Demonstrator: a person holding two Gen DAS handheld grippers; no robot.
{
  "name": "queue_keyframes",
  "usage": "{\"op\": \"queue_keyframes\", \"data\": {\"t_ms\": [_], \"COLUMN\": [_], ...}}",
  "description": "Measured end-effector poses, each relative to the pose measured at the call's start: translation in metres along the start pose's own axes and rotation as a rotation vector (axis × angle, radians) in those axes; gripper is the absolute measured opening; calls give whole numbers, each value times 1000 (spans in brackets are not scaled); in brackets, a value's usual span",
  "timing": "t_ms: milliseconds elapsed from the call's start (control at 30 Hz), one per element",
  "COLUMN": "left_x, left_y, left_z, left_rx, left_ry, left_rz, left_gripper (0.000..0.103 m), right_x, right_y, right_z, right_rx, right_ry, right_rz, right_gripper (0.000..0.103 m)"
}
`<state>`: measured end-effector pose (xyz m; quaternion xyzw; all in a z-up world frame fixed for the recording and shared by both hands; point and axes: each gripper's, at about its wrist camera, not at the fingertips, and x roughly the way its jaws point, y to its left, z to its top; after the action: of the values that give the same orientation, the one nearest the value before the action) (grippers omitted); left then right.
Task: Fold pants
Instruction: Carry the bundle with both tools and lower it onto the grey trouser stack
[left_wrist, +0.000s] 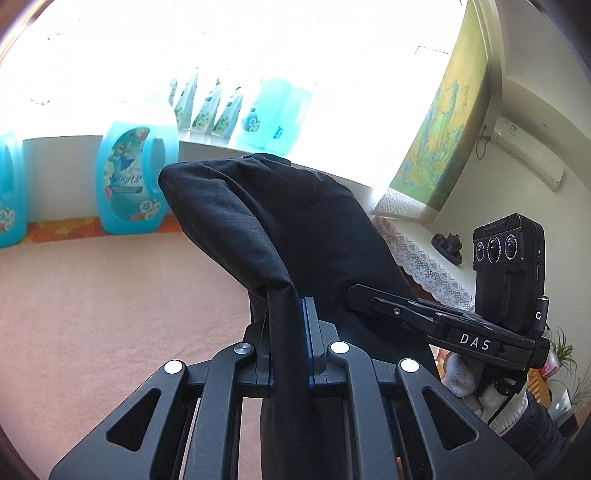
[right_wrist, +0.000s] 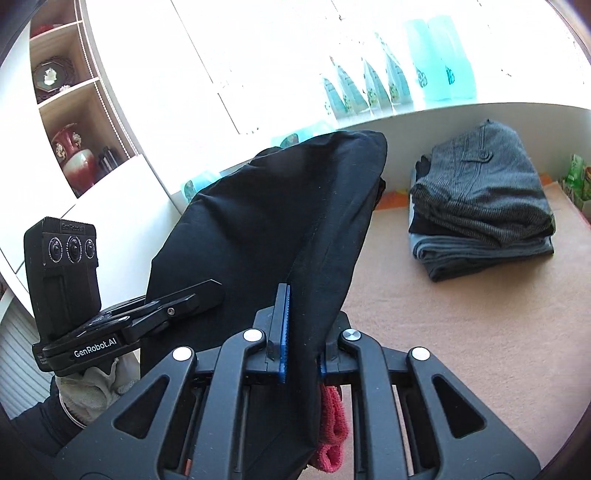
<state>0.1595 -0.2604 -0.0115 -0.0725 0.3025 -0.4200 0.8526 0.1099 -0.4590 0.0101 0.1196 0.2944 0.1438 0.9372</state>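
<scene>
Two grippers, left gripper (left_wrist: 290, 332) and right gripper (right_wrist: 301, 332), each have jaws clamped on the black cotton pants (left_wrist: 280, 229), holding them raised above the pink bed (left_wrist: 110, 295), probably to spread them for folding.

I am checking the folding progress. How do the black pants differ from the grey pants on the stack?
The black pants hang lifted, clamped in both grippers; the grey pants lie folded atop the stack. The black pants are plain; the grey pants look finely striped. Both are dark garments.

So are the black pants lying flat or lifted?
Lifted: black pants hang bunched from both shut grippers, left and right, above the mat.
</scene>
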Motion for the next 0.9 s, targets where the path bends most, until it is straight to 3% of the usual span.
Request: {"op": "queue_keyframes", "data": {"t_ms": [467, 733, 900], "left_x": [69, 141, 192], "left_y": [-58, -66, -55], "left_z": [85, 118, 129], "left_rx": [129, 136, 129], "left_ry": [-57, -35, -13], "left_rz": [-83, -104, -99], "left_gripper": [9, 9, 9], "right_x": [-48, -21, 17], "right_y": [-51, -109, -159], "right_z": [97, 147, 167], "right_rx": [-38, -76, -48], "right_ry": [-131, -103, -65], "right_rz": [-136, -204, -200], "right_gripper": [13, 13, 13]}}
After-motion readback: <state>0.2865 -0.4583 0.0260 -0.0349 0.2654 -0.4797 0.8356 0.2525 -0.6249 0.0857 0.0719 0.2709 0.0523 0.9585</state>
